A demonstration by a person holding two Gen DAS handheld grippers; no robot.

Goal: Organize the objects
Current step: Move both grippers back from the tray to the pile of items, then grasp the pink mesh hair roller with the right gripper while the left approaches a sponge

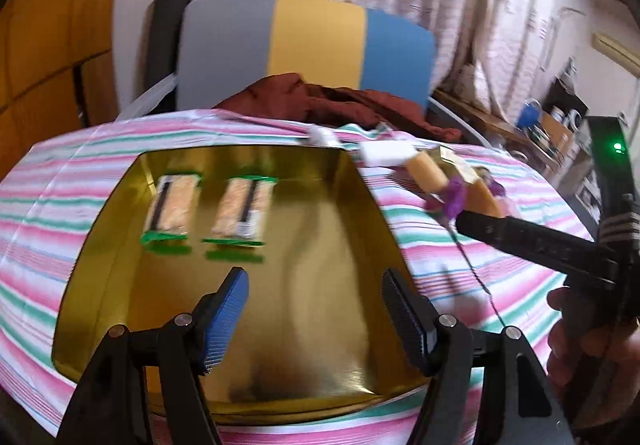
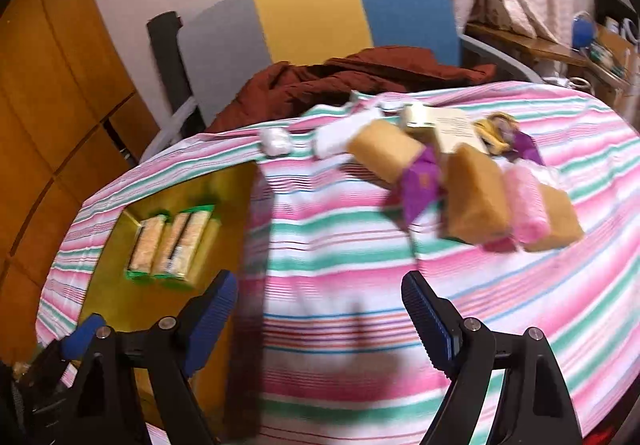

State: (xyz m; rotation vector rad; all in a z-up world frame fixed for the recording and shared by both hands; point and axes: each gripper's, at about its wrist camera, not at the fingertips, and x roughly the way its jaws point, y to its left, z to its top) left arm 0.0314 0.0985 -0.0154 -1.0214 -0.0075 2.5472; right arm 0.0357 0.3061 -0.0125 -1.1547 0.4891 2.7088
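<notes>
A gold tin tray (image 1: 328, 345) lies on the striped cloth and holds two green-edged snack packets (image 1: 172, 207) (image 1: 242, 211) side by side at its far end. My left gripper (image 1: 314, 321) hovers open over the tray's near part, nothing between its fingers. In the right wrist view the tray (image 2: 236, 197) is at left with the packets (image 2: 172, 245). My right gripper (image 2: 318, 321) is open and empty above the cloth, short of a heap of wrapped sweets: tan cakes (image 2: 476, 201), a pink roll (image 2: 528, 205), purple wrappers (image 2: 420, 185). The right gripper (image 1: 480, 225) also shows in the left view, reaching toward the heap (image 1: 430, 171).
The pink, green and white striped cloth (image 2: 360, 285) covers the table. Behind it a grey, yellow and blue chair (image 1: 312, 41) holds brown clothing (image 1: 340, 97). A white packet (image 1: 386, 155) and a box (image 2: 432, 125) lie at the far edge. A cluttered shelf (image 1: 552, 125) is at right.
</notes>
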